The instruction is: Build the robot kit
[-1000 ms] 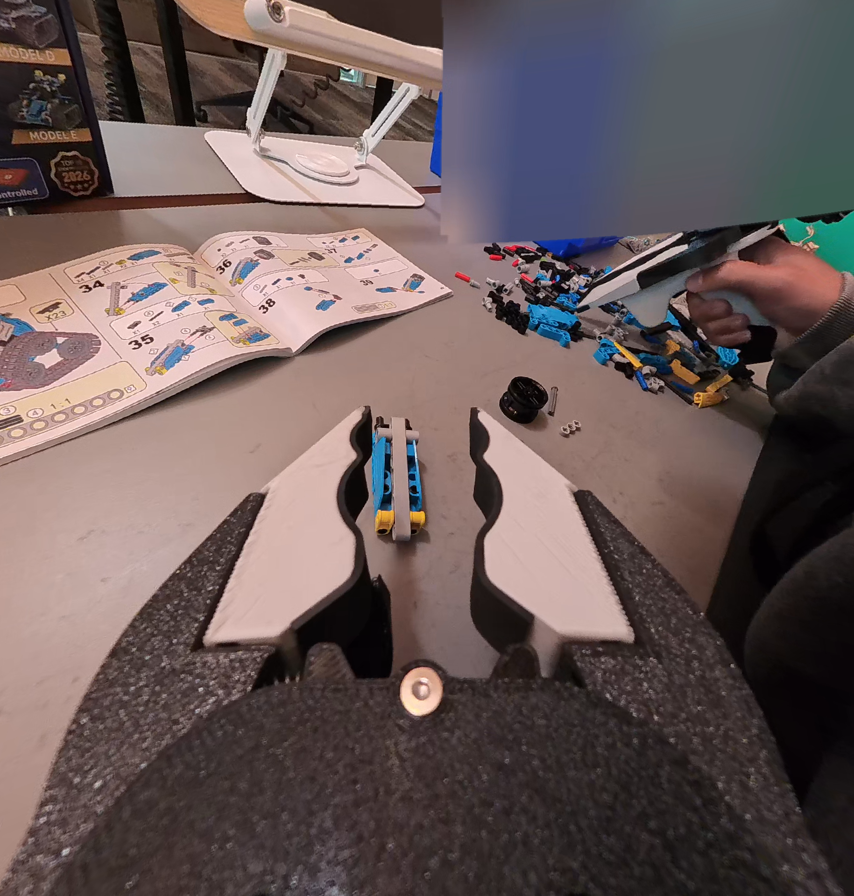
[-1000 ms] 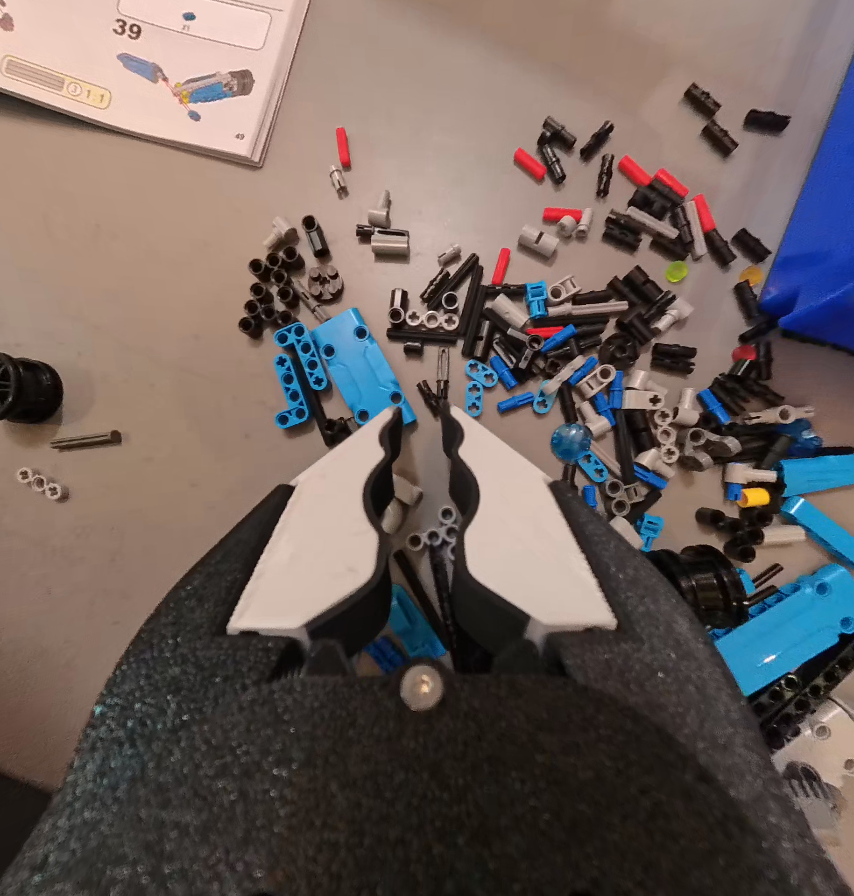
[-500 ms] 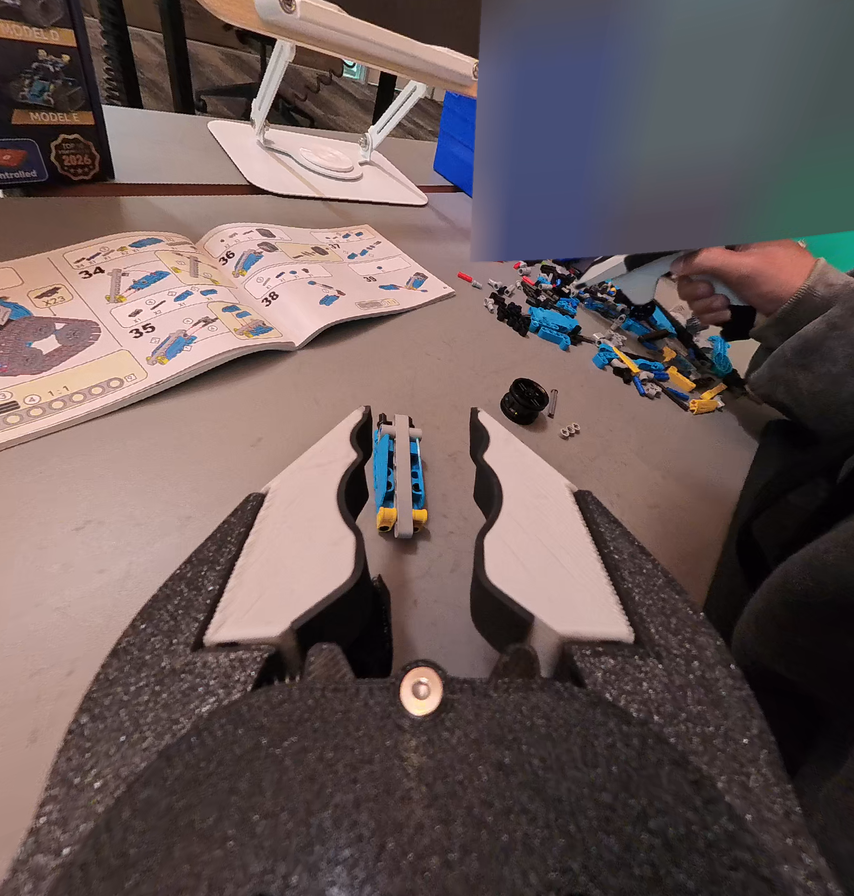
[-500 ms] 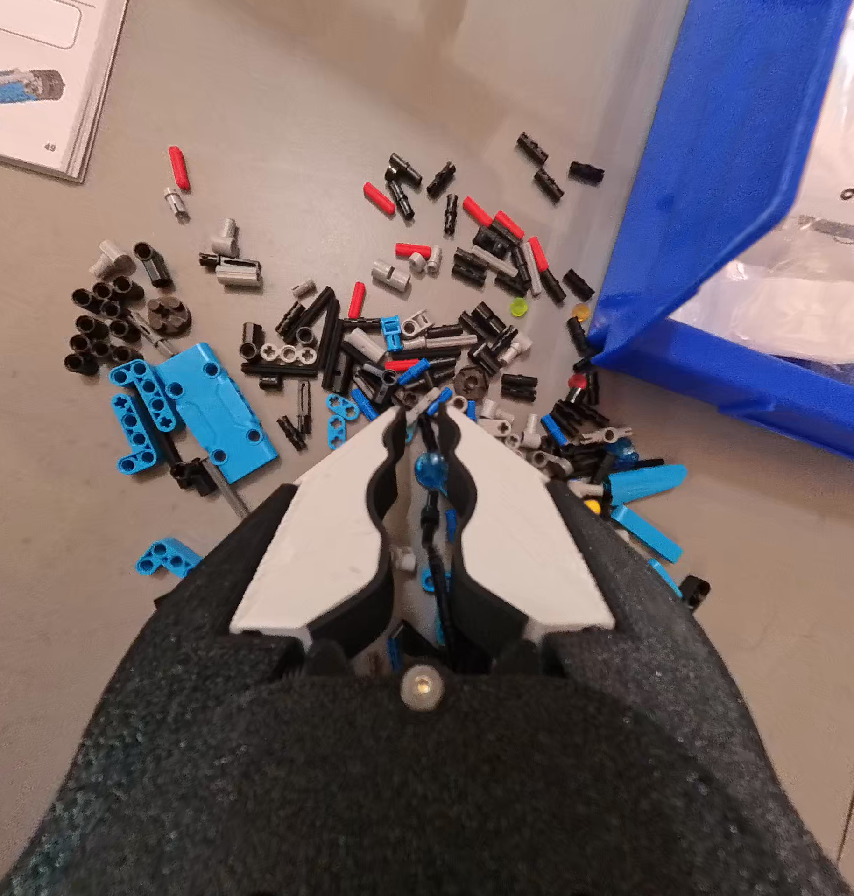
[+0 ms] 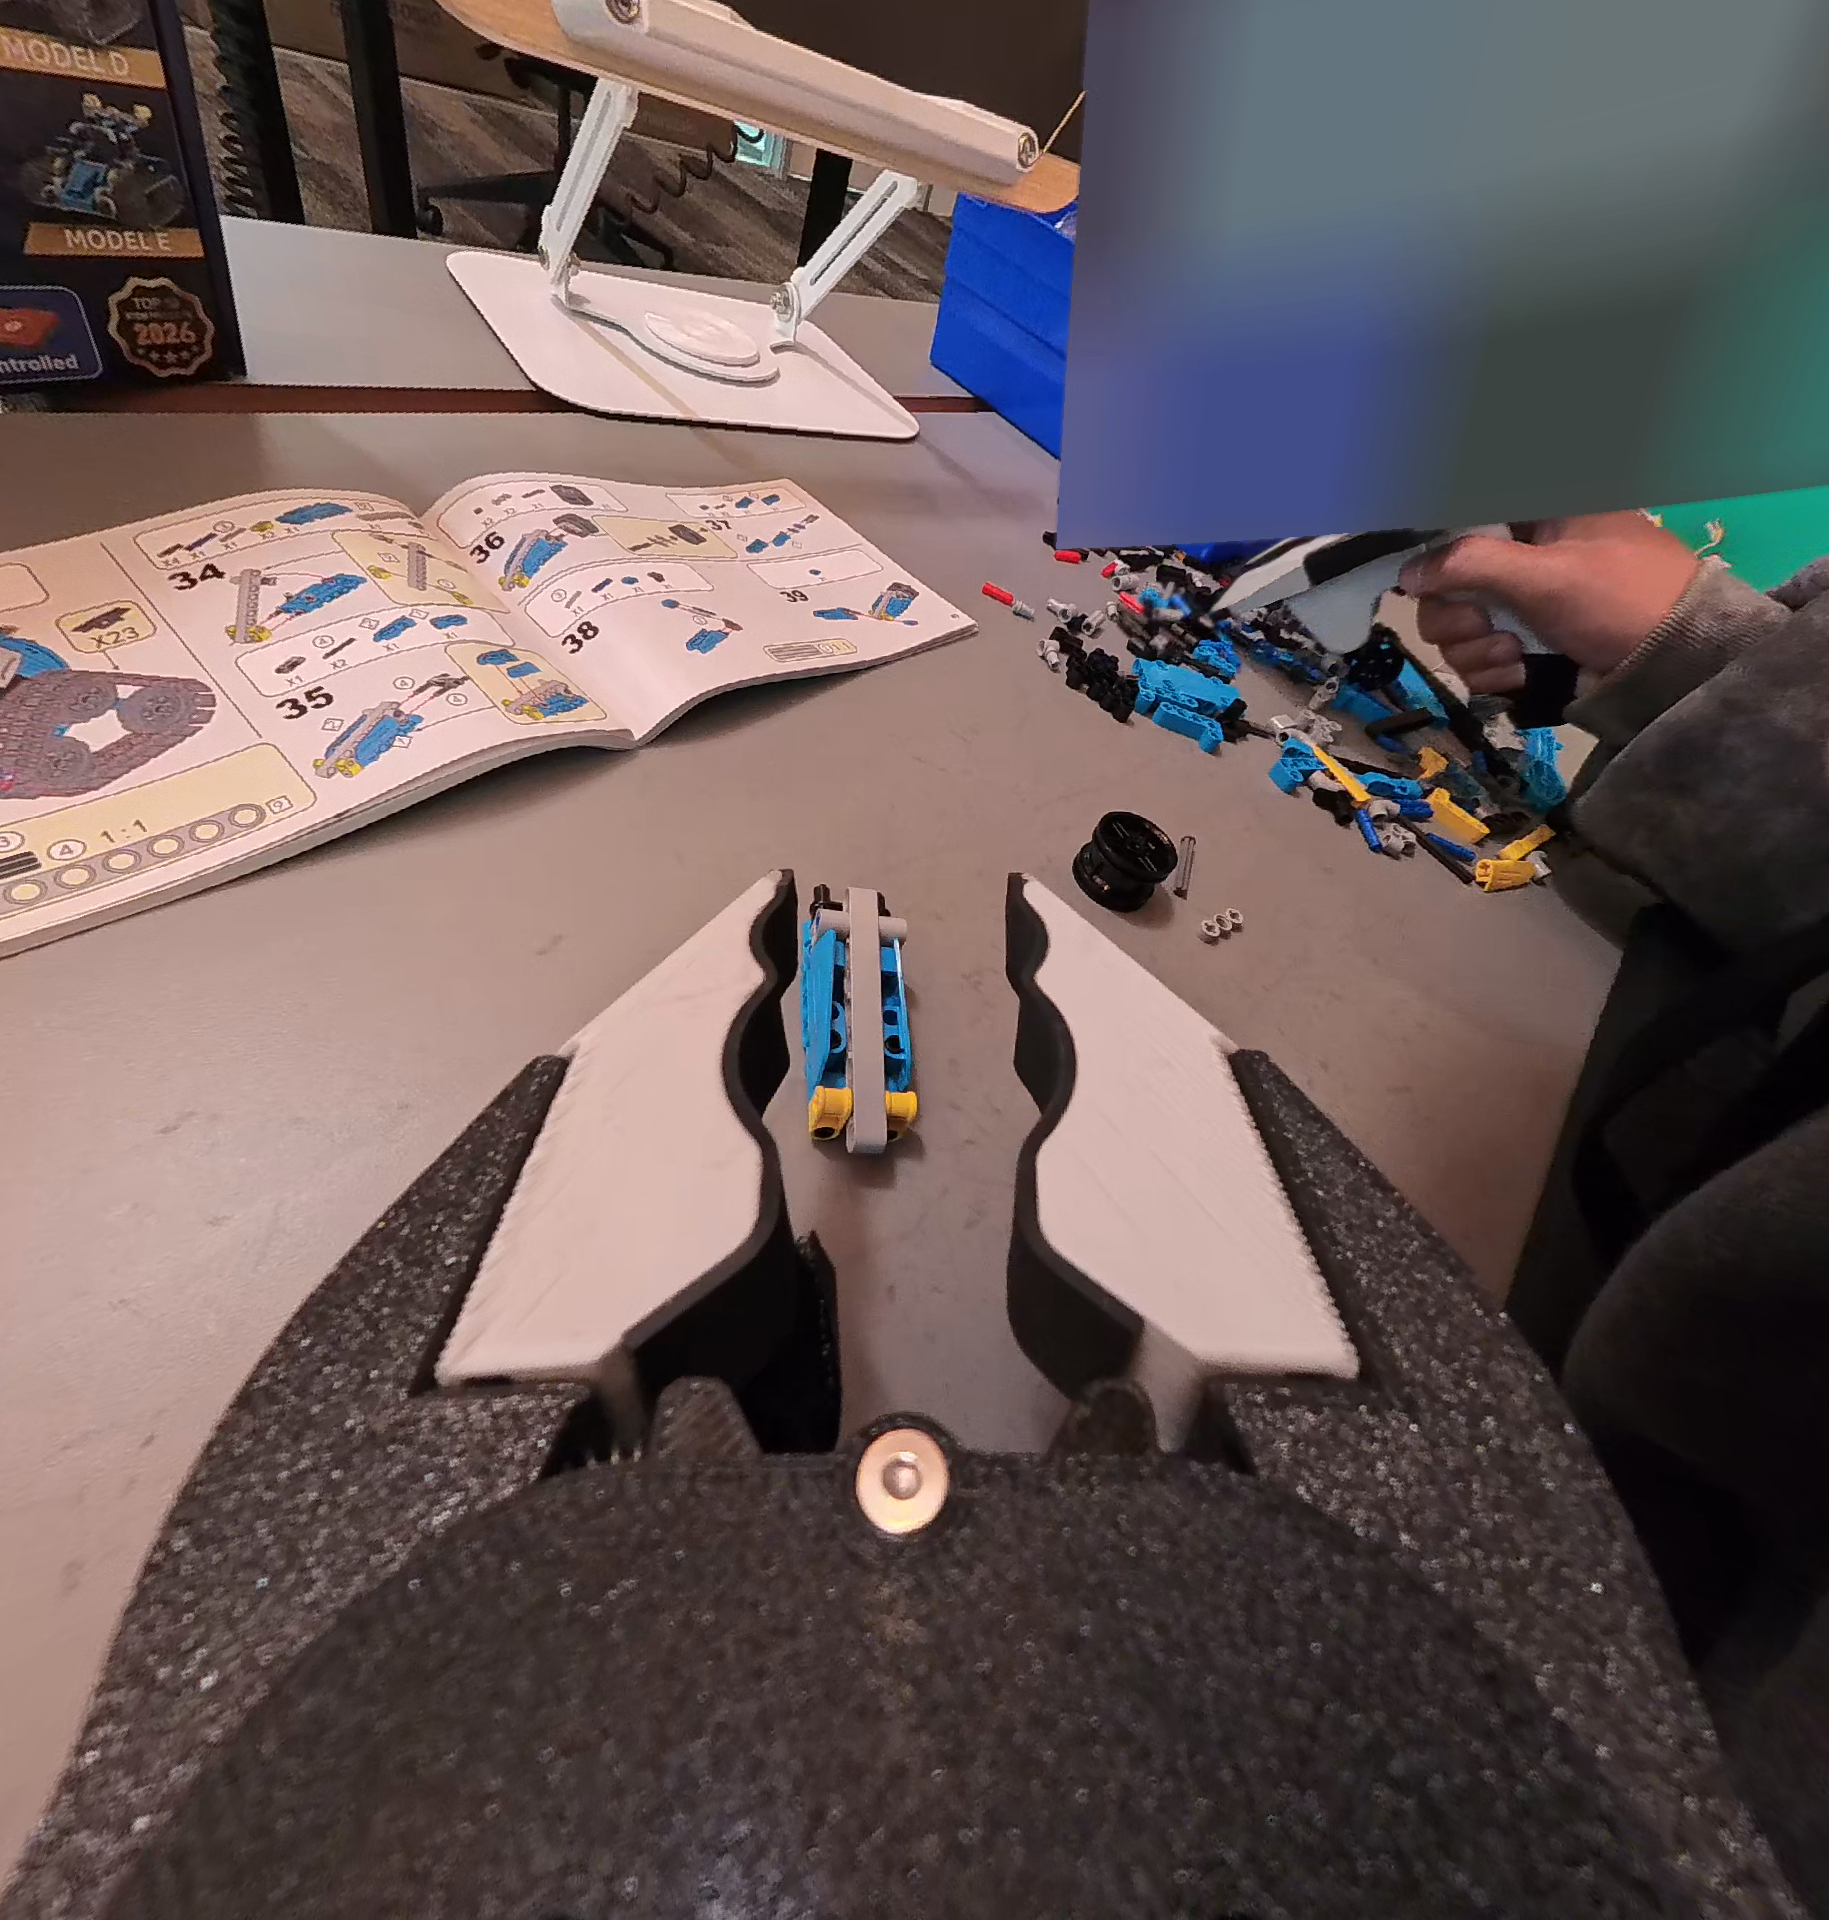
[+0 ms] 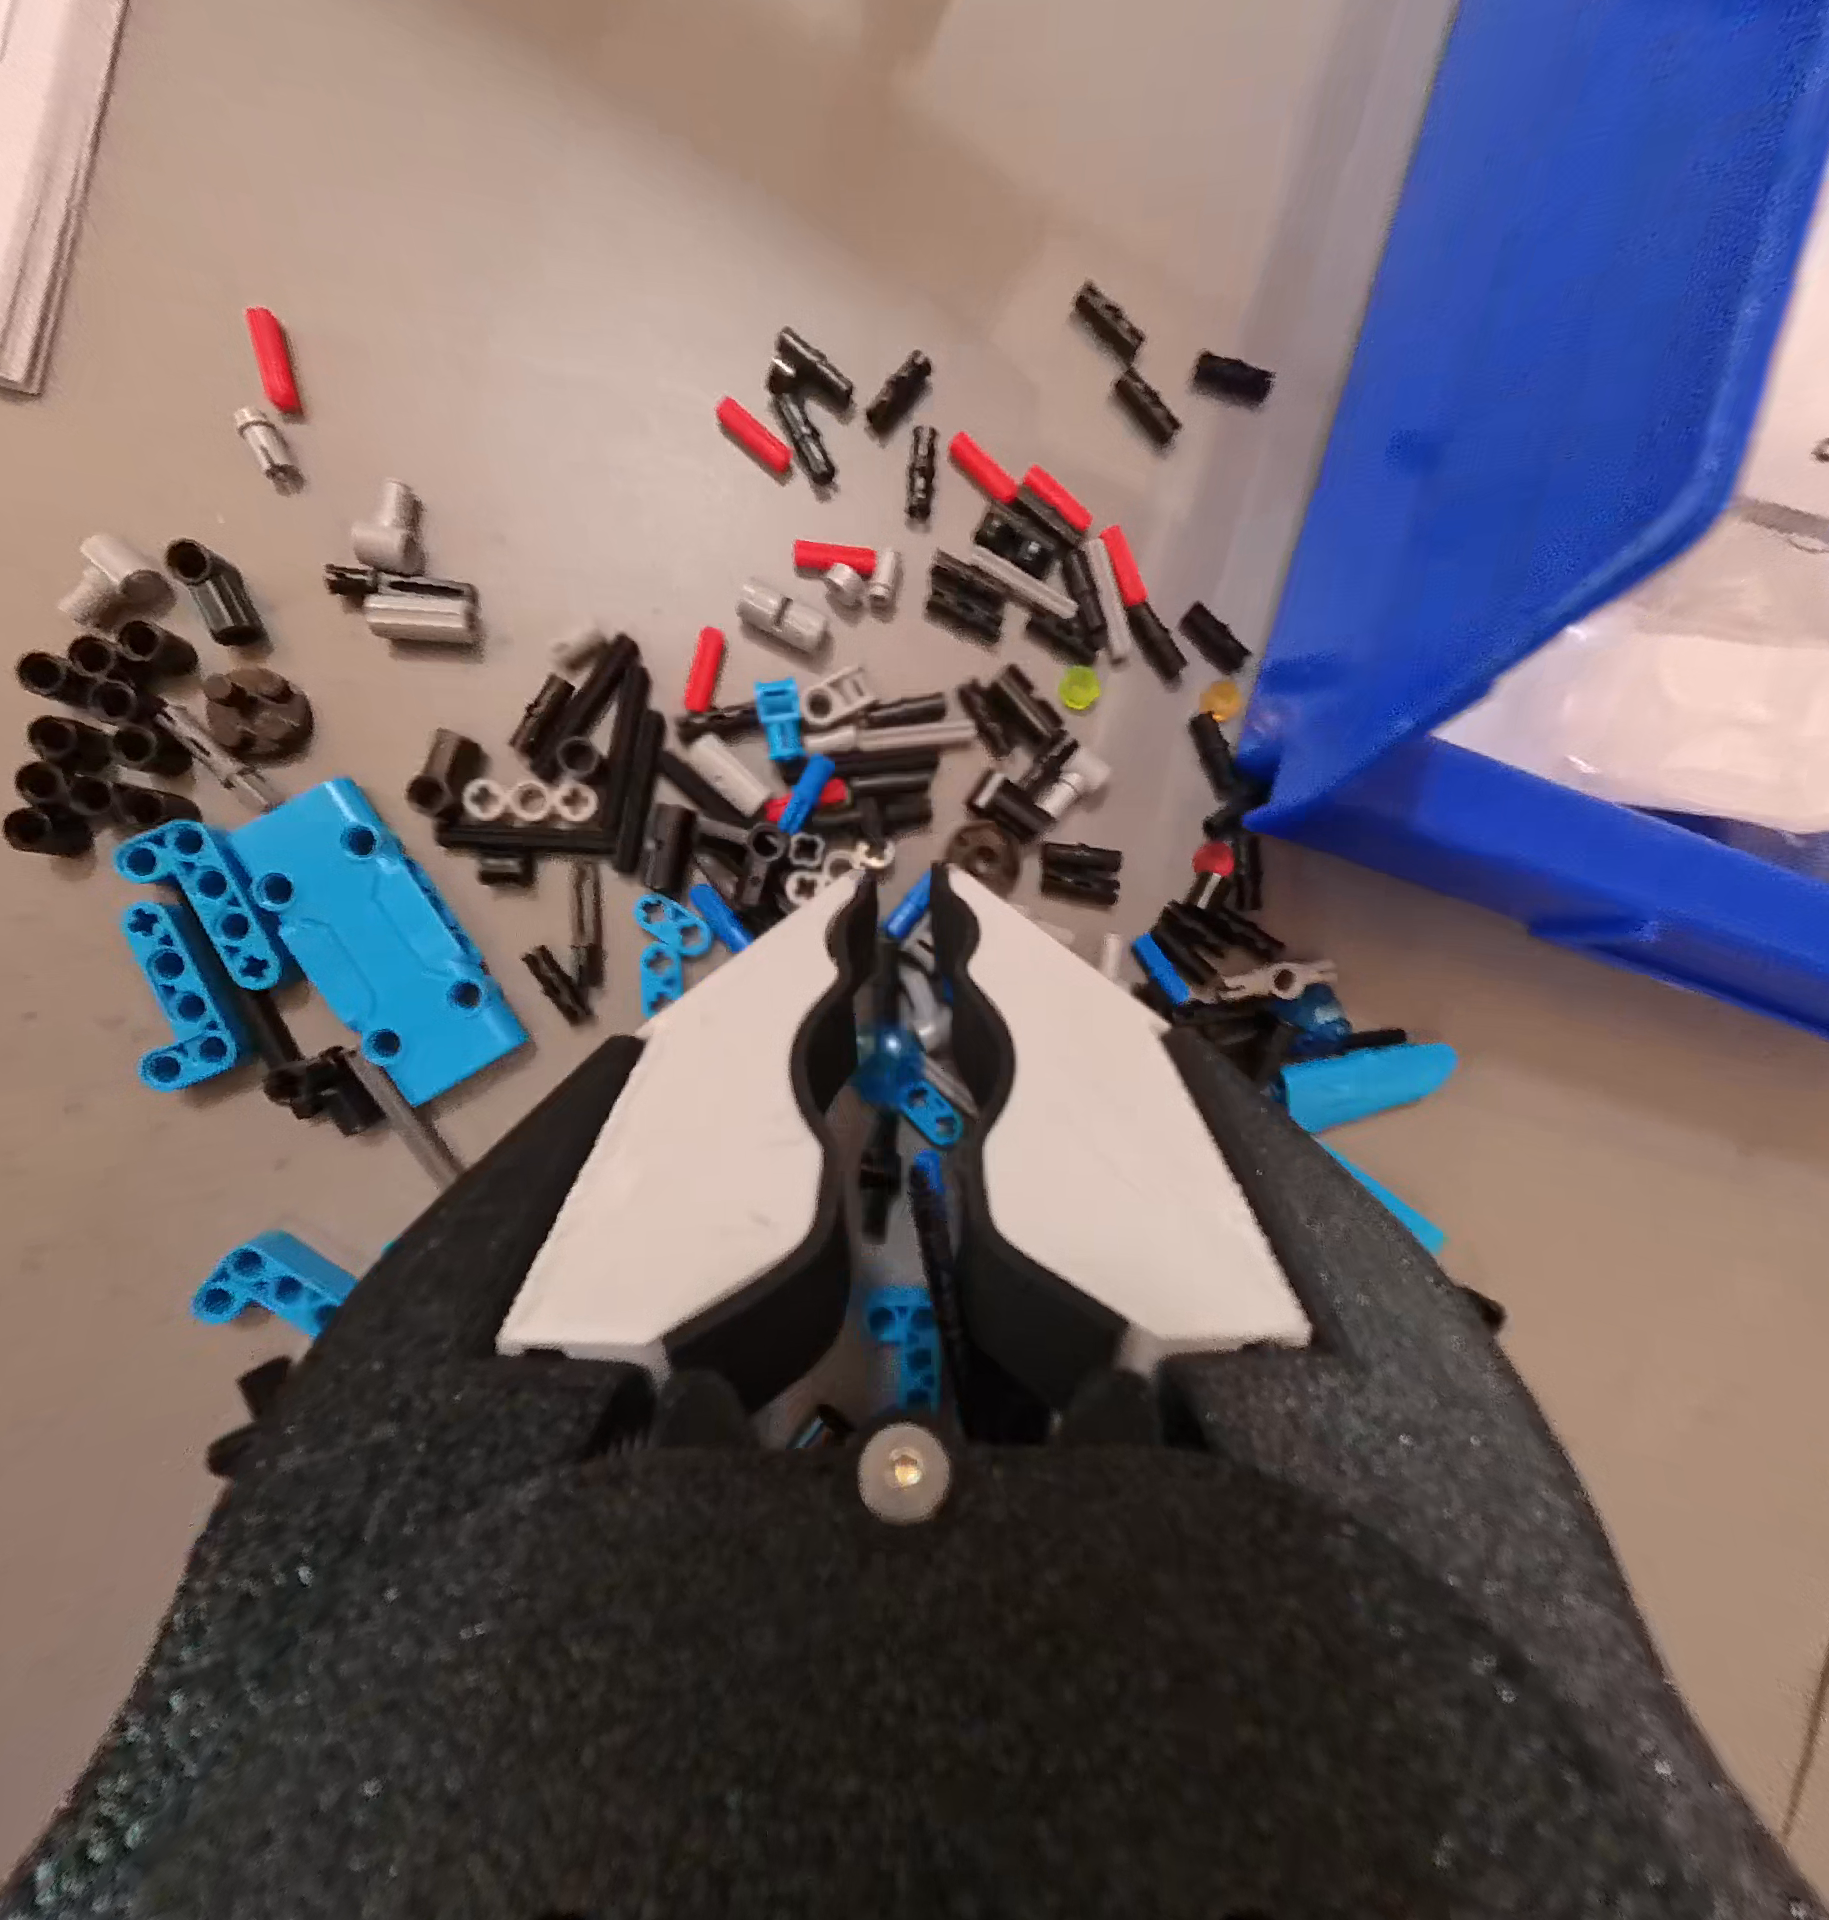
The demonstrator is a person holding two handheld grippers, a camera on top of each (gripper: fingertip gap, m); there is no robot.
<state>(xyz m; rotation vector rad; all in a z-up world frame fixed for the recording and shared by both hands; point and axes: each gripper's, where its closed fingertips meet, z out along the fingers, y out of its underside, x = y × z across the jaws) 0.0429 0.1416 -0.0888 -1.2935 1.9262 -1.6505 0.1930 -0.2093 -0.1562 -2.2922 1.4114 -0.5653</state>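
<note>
My left tongs point(image 5: 897, 883) gape around the blue assembly point(image 5: 856, 1023) lying mid-counter point(image 5: 266, 1091); my right tongs point(image 6: 902, 883), nearly shut and empty, hover over loose parts point(image 6: 681, 748) beside the blue bin point(image 6: 1512, 520), which they could scatter.

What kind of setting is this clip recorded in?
Most likely an office or workshop desk set up for building a toy brick kit: an open instruction booklet lies on the grey table, a pile of small building parts is spread beside a blue bin, and office chairs show behind.
</note>
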